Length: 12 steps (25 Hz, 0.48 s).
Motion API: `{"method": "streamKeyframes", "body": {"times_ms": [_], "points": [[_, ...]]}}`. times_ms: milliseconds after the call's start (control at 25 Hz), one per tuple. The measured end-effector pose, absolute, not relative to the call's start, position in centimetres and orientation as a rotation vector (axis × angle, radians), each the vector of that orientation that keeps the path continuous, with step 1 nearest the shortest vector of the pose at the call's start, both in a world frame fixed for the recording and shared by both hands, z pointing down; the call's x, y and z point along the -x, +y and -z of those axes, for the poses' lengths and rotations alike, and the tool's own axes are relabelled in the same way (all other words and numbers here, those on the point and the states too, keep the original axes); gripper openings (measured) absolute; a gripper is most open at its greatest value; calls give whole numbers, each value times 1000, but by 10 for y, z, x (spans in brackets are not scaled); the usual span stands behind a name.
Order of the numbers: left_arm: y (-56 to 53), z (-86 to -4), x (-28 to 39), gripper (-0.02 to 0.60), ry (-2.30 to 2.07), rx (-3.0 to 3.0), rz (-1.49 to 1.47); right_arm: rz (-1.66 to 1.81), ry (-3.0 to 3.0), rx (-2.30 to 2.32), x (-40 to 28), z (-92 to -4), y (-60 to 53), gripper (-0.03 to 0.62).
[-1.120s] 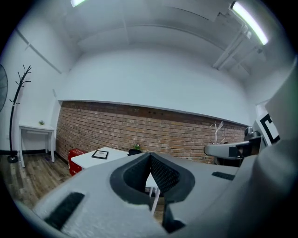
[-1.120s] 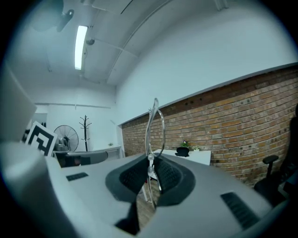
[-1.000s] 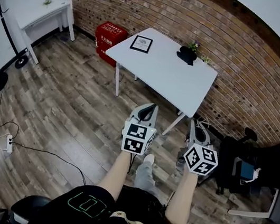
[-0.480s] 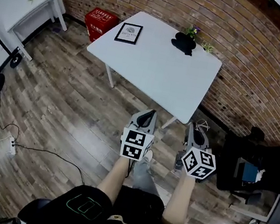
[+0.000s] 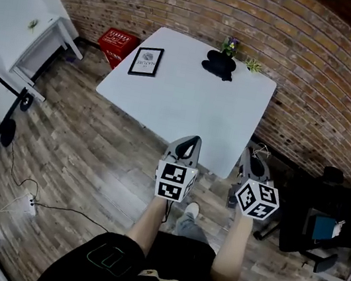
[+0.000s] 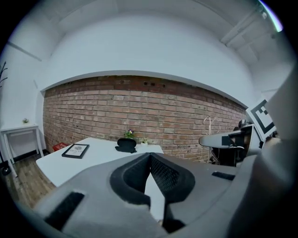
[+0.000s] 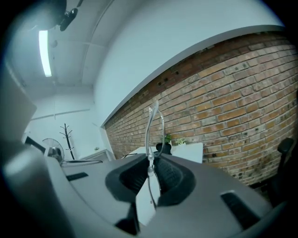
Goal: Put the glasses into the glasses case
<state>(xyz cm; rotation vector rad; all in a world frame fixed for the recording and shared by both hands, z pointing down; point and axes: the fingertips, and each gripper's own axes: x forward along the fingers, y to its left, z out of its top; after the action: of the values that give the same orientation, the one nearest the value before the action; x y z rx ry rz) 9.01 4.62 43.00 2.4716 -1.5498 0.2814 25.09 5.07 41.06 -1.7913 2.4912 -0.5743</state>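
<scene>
The black glasses case (image 5: 219, 63) lies at the far edge of the white table (image 5: 182, 104); it also shows small in the left gripper view (image 6: 126, 144) and the right gripper view (image 7: 164, 147). My right gripper (image 5: 251, 162) is shut on the clear-framed glasses (image 7: 153, 123), which stick up from between its pads. My left gripper (image 5: 191, 141) is shut, its tips meeting with nothing between them (image 6: 150, 155). Both grippers hover side by side at the table's near edge, well short of the case.
A framed picture (image 5: 146, 61) lies on the table's left part, and small potted plants (image 5: 231, 44) stand behind the case by the brick wall. A red crate (image 5: 117, 41) sits beyond the table, a black chair (image 5: 313, 218) at right, a power strip (image 5: 28, 203) on the floor.
The table has come much closer and now lies right ahead of both grippers. Both grippers moved forward together, the right one still holding the glasses.
</scene>
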Motion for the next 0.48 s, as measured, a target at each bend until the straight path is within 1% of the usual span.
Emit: {"method": "streamKeyframes", "body": {"times_ms": [200,480], "points": [[10,-418,-102,8,-1568,-2494,-279,564,2483,1764,-263,-402,9,35],[-15,-414,-84,8,-1641,-2453,-243,525,2539,1692,-248,-393,-29,35]]}}
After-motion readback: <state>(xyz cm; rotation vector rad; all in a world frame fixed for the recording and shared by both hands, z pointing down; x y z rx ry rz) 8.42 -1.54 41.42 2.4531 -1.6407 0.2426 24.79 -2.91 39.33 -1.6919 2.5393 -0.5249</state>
